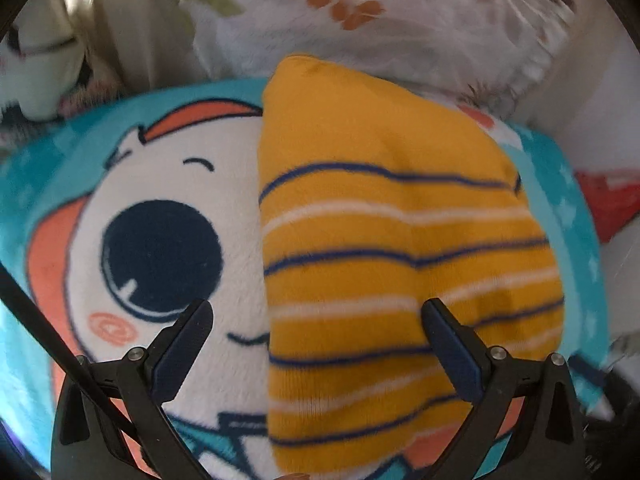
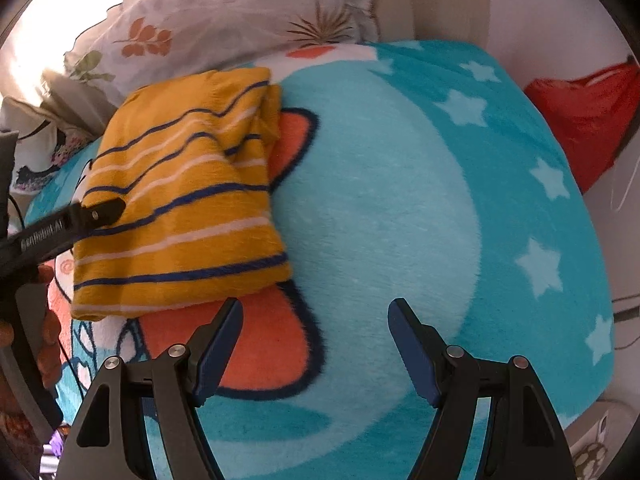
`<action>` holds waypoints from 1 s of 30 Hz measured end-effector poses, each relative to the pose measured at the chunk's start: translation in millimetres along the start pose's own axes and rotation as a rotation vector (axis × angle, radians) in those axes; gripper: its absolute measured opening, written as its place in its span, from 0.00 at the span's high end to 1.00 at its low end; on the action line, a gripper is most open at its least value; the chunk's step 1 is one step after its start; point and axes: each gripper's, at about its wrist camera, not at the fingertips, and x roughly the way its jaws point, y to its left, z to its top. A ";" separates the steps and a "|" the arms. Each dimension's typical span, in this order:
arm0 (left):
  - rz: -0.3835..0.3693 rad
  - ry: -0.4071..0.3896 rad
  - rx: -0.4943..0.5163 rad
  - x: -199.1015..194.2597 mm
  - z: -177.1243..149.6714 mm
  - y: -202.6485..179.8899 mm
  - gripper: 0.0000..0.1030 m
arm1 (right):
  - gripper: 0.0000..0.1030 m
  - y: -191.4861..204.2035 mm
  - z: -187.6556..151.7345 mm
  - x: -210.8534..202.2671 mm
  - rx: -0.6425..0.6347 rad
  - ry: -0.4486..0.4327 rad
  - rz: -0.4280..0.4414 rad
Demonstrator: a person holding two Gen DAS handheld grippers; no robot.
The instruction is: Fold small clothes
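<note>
Teal cartoon-print blanket (image 2: 400,200) as surface; folded yellow striped garment (image 2: 180,208) lies on it, floral pillow (image 2: 224,12) behind the garment.

Setting: home, most likely a bedroom. Work surface is a soft teal fleece blanket (image 2: 400,184) printed with a cartoon figure and pale stars. Behind it, a white pillow (image 2: 224,12) with a leaf print and scalloped edge. Red cloth (image 2: 588,120) at the right edge. Daylight enters top left
</note>
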 end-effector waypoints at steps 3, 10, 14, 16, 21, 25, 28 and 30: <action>-0.010 0.005 0.021 -10.7 -11.8 -4.1 0.00 | 0.24 5.6 -0.1 0.7 0.001 -0.001 0.012; -0.039 -0.057 0.033 -46.1 -22.4 2.1 0.00 | 0.24 6.5 -4.9 2.7 0.027 0.004 0.007; -0.034 -0.066 0.039 -56.6 -25.6 5.6 0.00 | 0.24 5.6 -7.1 2.7 0.048 0.006 0.005; -0.034 -0.073 0.038 -61.5 -28.4 8.9 0.00 | 0.24 7.8 -6.4 0.5 0.048 -0.004 0.003; 0.006 -0.121 0.051 -77.3 -34.6 13.8 0.00 | 0.24 24.0 -4.6 -9.6 0.012 -0.042 -0.007; 0.002 -0.147 0.038 -90.2 -37.3 23.9 0.00 | 0.24 41.4 -4.5 -15.7 -0.023 -0.065 -0.014; -0.011 -0.149 0.025 -94.5 -40.4 32.4 0.00 | 0.24 49.9 -5.5 -16.6 -0.028 -0.067 -0.012; -0.013 -0.144 0.022 -95.5 -43.0 36.4 0.00 | 0.24 53.9 -7.0 -16.6 -0.025 -0.066 -0.010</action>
